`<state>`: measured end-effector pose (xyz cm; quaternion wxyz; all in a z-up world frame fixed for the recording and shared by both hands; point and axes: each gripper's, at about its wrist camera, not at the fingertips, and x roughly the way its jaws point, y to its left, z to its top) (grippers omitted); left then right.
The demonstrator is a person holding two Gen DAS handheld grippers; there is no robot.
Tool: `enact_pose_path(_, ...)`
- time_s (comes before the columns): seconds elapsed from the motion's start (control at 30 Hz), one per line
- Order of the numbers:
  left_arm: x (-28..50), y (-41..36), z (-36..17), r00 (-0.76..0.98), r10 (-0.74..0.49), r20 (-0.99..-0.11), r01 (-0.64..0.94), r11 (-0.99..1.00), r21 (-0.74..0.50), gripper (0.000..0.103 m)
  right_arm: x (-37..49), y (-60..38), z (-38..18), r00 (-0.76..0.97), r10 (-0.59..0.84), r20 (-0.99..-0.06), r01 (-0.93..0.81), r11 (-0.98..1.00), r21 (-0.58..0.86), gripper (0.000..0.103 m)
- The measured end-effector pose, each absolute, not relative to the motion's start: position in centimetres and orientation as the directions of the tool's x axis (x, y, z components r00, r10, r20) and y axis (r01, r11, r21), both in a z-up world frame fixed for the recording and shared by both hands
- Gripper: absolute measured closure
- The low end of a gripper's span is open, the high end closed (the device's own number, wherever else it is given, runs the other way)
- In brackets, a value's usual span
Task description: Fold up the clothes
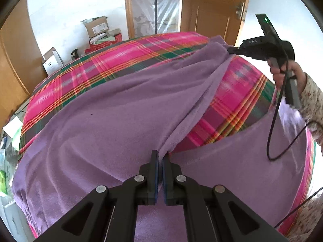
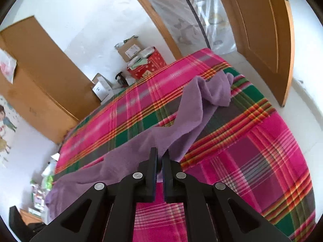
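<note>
On my left I see boxes (image 1: 97, 27) stacked against the white wall beyond the bed (image 1: 125, 56), which wears a pink plaid cover. The purple garment (image 1: 113, 109) lies spread across most of that cover, its near part draping toward me. My left gripper (image 1: 159, 157) has its fingers (image 1: 154, 161) drawn narrow on a raised fold of the garment; the cloth rises in a ridge straight out from between the tips and runs up and right across the bed. At the far end of that ridge my right gripper (image 1: 232, 50) pinches the garment's other edge, lifted off the cover, with my hand (image 1: 282, 74) on its handle.

From the right wrist view, the right gripper (image 2: 159, 156) is likewise closed narrow on the garment (image 2: 181, 121), whose edge sits between the tips while the rest trails away to a bunched end (image 2: 218, 92) near the bed's far corner. A wooden door (image 2: 260, 32) stands open at right.
</note>
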<state>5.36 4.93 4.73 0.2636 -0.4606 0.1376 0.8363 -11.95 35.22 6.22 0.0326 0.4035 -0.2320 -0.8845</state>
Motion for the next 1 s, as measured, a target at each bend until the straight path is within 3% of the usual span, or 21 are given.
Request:
enact_pose_path(0.5, 5.3, 4.8, 4.0, -0.407, 0.304, -0.861, -0.574, -0.818, -0.018, 0.100, -8.3, 36.7, 3.8, -0.565, -0.227, -0.793, -0.171, -0.908, 0.382, 0.096)
enact_pose_path(0.8, 5.4, 5.1, 3.8, -0.400, 0.297, -0.867, -0.584, -0.812, -0.009, 0.100, -6.4, 39.5, 5.8, -0.622, -0.122, -0.773, -0.238, -0.911, 0.336, 0.094)
enact_pose_path(1.0, 5.2, 5.0, 3.8, -0.395, 0.290, -0.872, -0.567, -0.823, -0.017, 0.099, -8.4, 38.6, 7.5, -0.674, -0.137, -0.726, -0.155, -0.935, 0.320, 0.091)
